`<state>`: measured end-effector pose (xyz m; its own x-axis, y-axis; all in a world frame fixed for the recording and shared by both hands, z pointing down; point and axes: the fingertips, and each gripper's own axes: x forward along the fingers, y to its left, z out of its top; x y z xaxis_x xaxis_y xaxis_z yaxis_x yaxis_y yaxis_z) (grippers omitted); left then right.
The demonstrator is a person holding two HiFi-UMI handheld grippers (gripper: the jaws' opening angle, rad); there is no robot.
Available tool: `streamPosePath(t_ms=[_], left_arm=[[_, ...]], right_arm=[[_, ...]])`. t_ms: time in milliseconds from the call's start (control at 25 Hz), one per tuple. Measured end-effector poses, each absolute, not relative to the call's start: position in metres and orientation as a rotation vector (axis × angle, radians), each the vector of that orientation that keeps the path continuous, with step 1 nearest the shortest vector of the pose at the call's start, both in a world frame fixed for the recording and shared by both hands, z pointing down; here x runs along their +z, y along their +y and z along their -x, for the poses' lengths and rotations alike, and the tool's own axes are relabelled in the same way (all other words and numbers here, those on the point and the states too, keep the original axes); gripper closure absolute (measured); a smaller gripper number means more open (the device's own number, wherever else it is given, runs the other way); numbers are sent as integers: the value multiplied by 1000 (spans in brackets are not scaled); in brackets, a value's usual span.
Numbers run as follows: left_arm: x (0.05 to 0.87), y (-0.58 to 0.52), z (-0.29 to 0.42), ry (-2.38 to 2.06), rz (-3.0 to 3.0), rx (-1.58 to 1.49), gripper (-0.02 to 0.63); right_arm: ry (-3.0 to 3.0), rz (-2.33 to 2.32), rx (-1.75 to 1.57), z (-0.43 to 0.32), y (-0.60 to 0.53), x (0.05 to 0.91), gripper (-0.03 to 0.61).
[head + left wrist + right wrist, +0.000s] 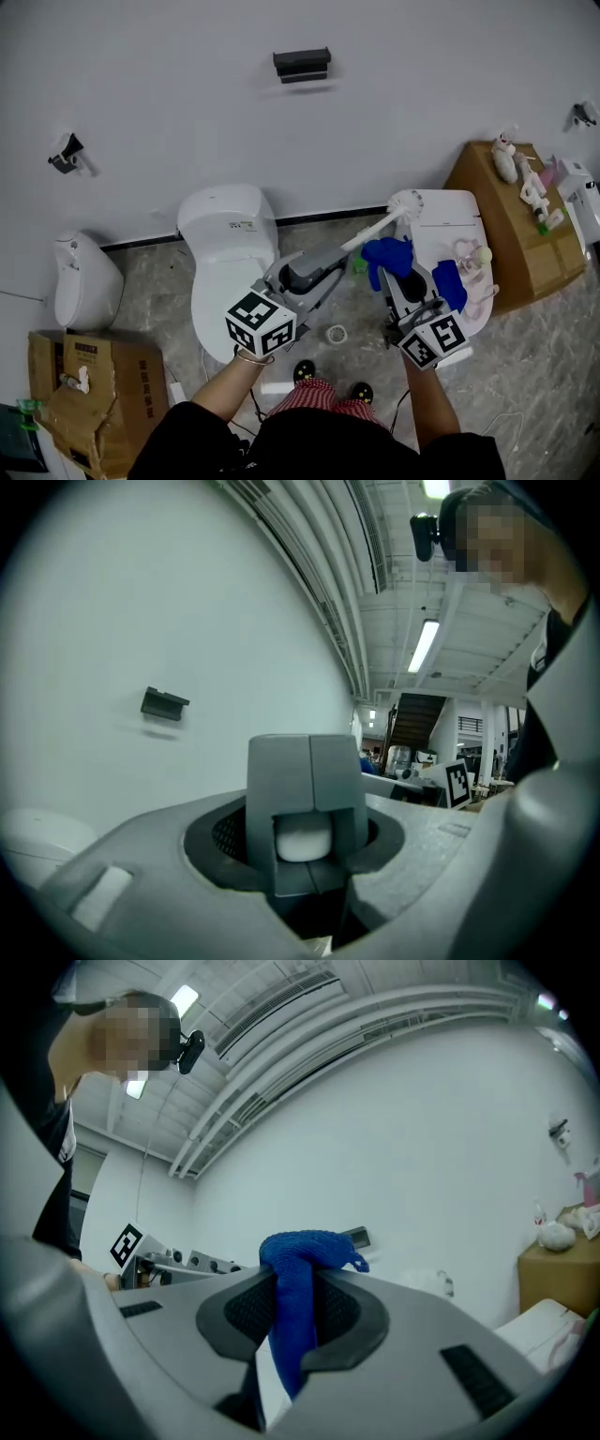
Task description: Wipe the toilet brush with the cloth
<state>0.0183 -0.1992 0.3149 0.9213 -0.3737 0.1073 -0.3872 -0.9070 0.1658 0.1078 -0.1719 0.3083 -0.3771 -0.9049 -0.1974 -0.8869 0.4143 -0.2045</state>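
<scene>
In the head view the toilet brush [380, 225] slants up to the right, its white bristle head [405, 202] high over a white cabinet. My left gripper [289, 284] is shut on the brush's grey handle [314, 267]. In the left gripper view that handle [305, 794] stands as a grey block with a white rounded end, clamped between the jaws of my left gripper [305, 855]. The blue cloth [389, 255] hangs bunched just right of the brush shaft. My right gripper [405, 289] is shut on it. In the right gripper view the cloth [295, 1288] is pinched between the jaws and folds over their tips.
A white toilet [228, 246] stands at the left below the brush. The white cabinet [452, 217] at the right carries pink items. Cardboard boxes sit at far right [502, 220] and lower left [84, 380]. A floor drain [337, 334] lies between my arms.
</scene>
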Motion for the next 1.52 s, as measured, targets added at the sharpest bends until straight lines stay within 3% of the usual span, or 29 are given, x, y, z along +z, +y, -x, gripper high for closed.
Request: streamPosePath(t_ms=[1520], left_arm=[[184, -130, -21, -419, -3139, -214, 437]], right_arm=[[2412, 1402, 420, -63, -126, 166, 505]])
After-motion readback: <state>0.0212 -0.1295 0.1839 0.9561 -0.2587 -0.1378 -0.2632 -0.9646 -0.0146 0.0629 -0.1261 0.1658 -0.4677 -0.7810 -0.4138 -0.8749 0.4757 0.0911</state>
